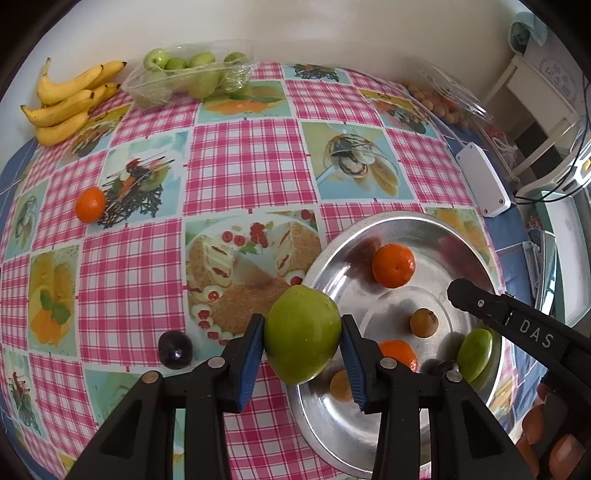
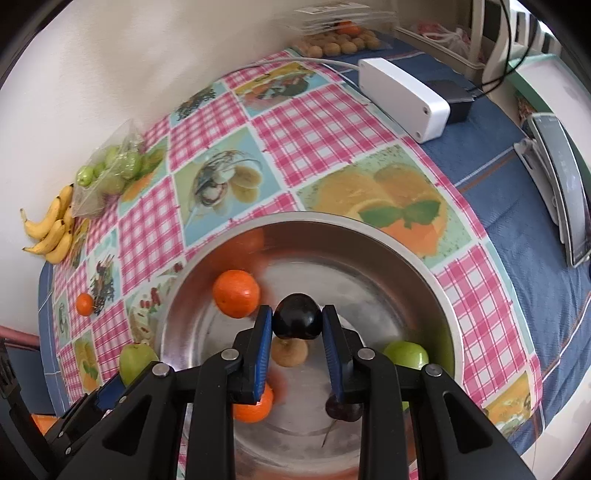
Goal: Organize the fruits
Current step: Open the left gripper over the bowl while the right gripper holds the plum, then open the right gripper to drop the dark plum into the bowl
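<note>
One checked tablecloth, white wall

White box on checked tablecloth (black adapter touching).

Three oranges; three dark plums; two loose green fruits; one metal bowl.

You've got a plain cream wall running along the far side of the table, which wears a pink-check picture tablecloth over a blue cloth. Far right, there's white furniture. Soft, even light everywhere.
</note>
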Tool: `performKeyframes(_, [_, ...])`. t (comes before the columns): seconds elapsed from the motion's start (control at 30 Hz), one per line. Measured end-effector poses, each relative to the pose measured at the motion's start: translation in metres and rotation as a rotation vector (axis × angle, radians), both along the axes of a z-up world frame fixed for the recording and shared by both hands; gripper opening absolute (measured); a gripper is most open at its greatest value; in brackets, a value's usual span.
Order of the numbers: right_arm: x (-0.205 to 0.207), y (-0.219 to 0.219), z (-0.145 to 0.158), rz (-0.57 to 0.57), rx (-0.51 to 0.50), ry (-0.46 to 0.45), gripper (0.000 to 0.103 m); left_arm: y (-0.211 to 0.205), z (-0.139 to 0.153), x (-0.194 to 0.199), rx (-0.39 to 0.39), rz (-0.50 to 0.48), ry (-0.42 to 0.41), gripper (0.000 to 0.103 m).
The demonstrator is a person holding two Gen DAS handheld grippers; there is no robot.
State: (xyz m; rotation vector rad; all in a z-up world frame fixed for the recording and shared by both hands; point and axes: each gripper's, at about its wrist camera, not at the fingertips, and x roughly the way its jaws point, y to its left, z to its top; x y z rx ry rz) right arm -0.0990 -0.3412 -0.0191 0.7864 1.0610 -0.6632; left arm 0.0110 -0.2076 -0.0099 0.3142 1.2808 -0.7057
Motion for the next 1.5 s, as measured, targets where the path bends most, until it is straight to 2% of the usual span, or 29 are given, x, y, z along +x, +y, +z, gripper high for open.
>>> performKeyframes(0.17, [-0.004,-0.005,-0.012,-0.029,0.033,0.029,0.028,-0.003,0.000,-0.002,0.006,-0.006,-0.012,0.043])
performKeyframes(0.53, [-0.007,-0.005,-0.018,-0.055,0.046,0.052,0.028,-0.015,0.000,-0.016,0.013,-0.059,-0.013,0.043])
performKeyframes(1.3, [-0.010,-0.007,-0.026,-0.086,0.073,0.080,0.029,-0.020,-0.001,-0.021,0.013,-0.090,-0.009,0.044])
performKeyframes(1.4, [-0.010,-0.006,-0.021,-0.080,0.062,0.074,0.034,-0.019,0.000,-0.020,0.011,-0.088,-0.007,0.044])
performKeyframes(1.5, [-0.008,-0.004,-0.013,-0.068,0.040,0.064,0.044,-0.017,0.004,-0.019,0.000,-0.085,-0.006,0.044])
